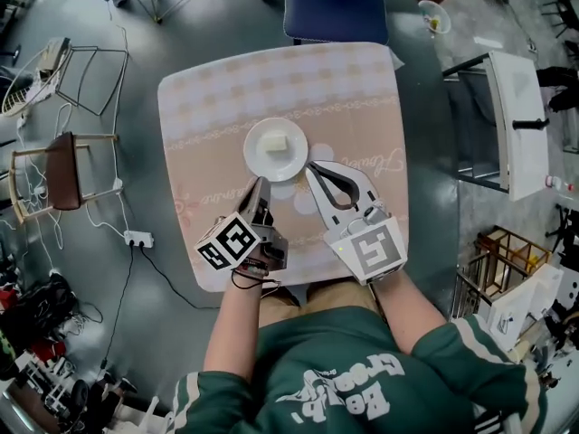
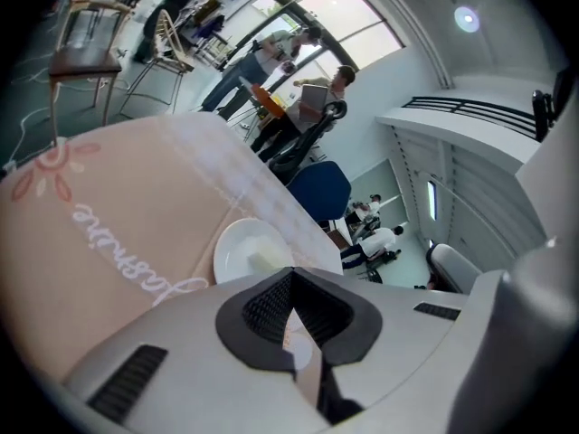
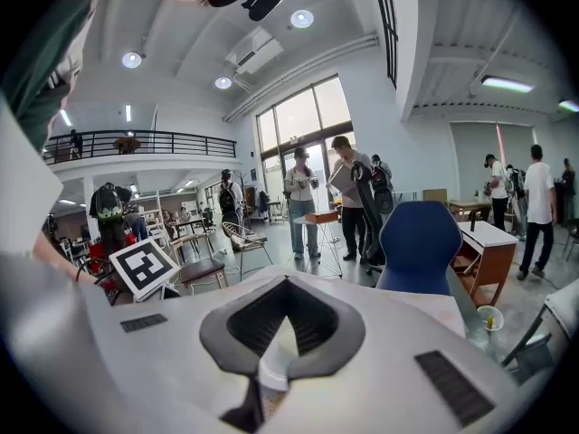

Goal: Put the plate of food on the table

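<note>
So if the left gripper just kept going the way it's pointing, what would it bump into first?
Probably the white plate on the table, which lies right ahead of the left gripper with its jaws closed, though depth is hard to judge.

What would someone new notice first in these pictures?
The white plate with a pale piece of food sits alone mid-table on the pink patterned tablecloth. Just short of it, the left gripper and right gripper point toward it, both shut and empty. A blue chair stands at the far side.
</note>
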A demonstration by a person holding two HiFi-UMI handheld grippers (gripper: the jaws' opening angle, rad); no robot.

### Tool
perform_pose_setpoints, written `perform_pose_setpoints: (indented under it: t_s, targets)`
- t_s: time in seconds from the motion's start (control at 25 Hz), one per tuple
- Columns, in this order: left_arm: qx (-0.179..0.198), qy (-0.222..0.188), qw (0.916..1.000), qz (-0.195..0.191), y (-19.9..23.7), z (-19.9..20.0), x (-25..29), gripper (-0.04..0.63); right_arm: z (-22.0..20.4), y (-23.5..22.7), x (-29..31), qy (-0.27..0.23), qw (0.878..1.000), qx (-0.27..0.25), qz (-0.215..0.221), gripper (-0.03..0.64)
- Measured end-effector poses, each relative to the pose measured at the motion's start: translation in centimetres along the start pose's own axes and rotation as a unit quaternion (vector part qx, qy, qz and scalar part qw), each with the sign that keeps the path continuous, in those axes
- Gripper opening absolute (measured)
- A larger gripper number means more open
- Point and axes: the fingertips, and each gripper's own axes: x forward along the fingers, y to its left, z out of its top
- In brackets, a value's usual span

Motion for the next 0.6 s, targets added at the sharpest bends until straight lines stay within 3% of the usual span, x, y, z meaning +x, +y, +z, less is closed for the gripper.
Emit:
perform_pose_setpoints:
  t_s: [0.2,0.32,0.48,0.6]
  targets:
    - [0.058,-0.009,0.9979,-0.026,-3.0,2.1,-2.8,0.009,2.8,0.5,-1.1,-0.008,1.000,0.002,-0.008,0.015]
    - [0.117,-0.019,0.9926,-0.027,-4.6,3.3,-4.2,0.009,4.2,0.9,-1.8,-0.019,1.000,0.001,-0.017,0.015]
    - [0.209,-0.031,0.9769,-0.033,-7.4,4.6,-6.1,0.009,6.3,1.6,-2.7,-0.031,0.999,-0.010,-0.030,0.015]
    - [0.281,-0.044,0.9582,-0.027,-9.4,5.5,-8.5,0.009,7.7,3.1,-3.7,-0.041,0.999,-0.011,-0.029,0.015]
